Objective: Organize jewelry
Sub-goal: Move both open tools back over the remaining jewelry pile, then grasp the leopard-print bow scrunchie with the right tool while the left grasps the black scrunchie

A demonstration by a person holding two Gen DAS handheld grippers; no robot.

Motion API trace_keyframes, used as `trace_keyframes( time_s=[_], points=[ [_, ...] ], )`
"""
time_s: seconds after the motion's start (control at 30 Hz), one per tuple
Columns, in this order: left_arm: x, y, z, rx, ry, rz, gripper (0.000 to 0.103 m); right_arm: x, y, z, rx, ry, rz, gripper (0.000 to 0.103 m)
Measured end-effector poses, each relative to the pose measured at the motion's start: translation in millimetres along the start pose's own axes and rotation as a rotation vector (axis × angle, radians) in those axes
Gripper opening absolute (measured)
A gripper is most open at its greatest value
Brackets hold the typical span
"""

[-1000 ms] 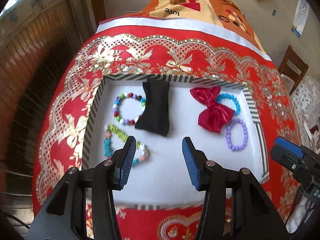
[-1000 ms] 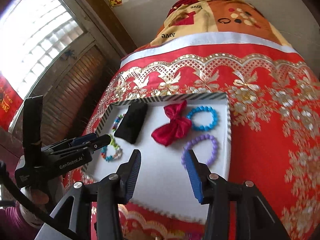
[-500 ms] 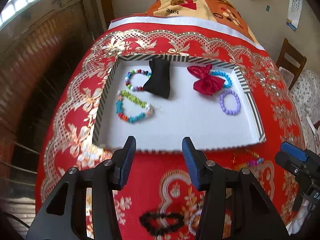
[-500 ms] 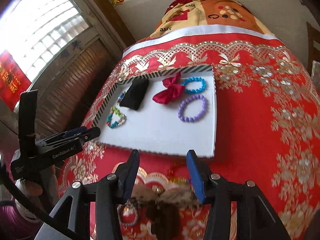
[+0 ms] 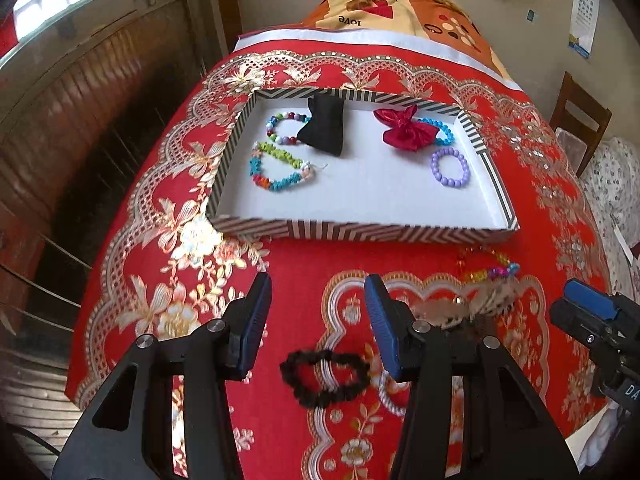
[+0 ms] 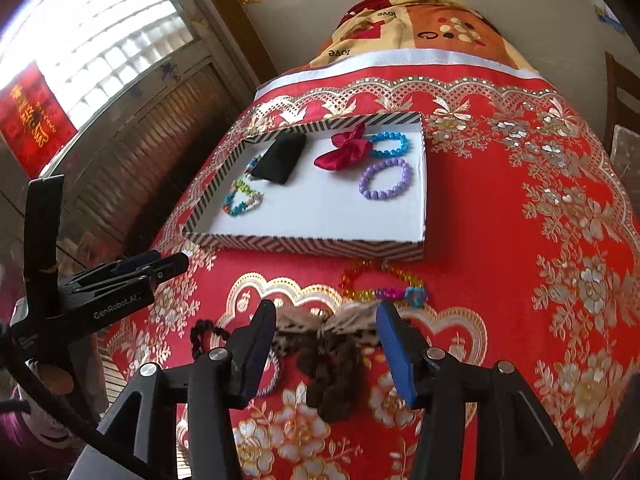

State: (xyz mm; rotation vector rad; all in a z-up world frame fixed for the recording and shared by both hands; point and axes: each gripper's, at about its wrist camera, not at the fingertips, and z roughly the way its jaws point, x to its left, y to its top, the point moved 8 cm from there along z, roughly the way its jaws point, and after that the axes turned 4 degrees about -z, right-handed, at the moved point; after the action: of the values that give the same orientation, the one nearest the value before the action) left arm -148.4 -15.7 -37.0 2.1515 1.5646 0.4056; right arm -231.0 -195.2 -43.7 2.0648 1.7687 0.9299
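A striped-rim white tray (image 5: 360, 236) (image 6: 304, 246) holds beaded bracelets, a black pouch (image 5: 324, 130) (image 6: 280, 158), a red bow (image 5: 404, 130) (image 6: 344, 150) and a purple bracelet (image 5: 450, 168) (image 6: 386, 179). On the red cloth in front lie a black bead bracelet (image 5: 324, 376) (image 6: 204, 336), a leopard-print bow (image 6: 328, 344) (image 5: 464, 308) and a rainbow bracelet (image 6: 380, 284) (image 5: 488, 266). My left gripper (image 5: 318, 320) is open above the black bracelet. My right gripper (image 6: 326, 350) is open over the leopard bow.
The red and gold cloth (image 6: 520, 240) covers a table. A wooden shutter wall (image 5: 80, 100) runs along the left. A wooden chair (image 5: 580, 120) stands at the right. A patterned blanket (image 5: 392, 12) lies beyond the tray.
Both grippers have pulled back from over the tray towards the near edge of the table. The loose bracelets and leopard bow have come into view under them.
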Motion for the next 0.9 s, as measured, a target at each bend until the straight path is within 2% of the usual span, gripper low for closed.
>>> trace_keyframes(
  time_s=[0.2,0.67,0.9],
  points=[
    [3.1,-13.0,-7.6,-0.003,0.002,-0.002,0.048,7.5,-13.1,-7.3,0.003,0.0,-0.013,0.055],
    [8.1,-28.8,-7.6,0.016,0.008,-0.001,0.048,7.8,-32.2,-11.1,0.024,-0.01,-0.017,0.056],
    [17.6,-32.0,-1.1,0.053,-0.012,-0.023,0.048,6.2,-37.6,-4.8,0.045,-0.006,-0.018,0.056]
  ],
)
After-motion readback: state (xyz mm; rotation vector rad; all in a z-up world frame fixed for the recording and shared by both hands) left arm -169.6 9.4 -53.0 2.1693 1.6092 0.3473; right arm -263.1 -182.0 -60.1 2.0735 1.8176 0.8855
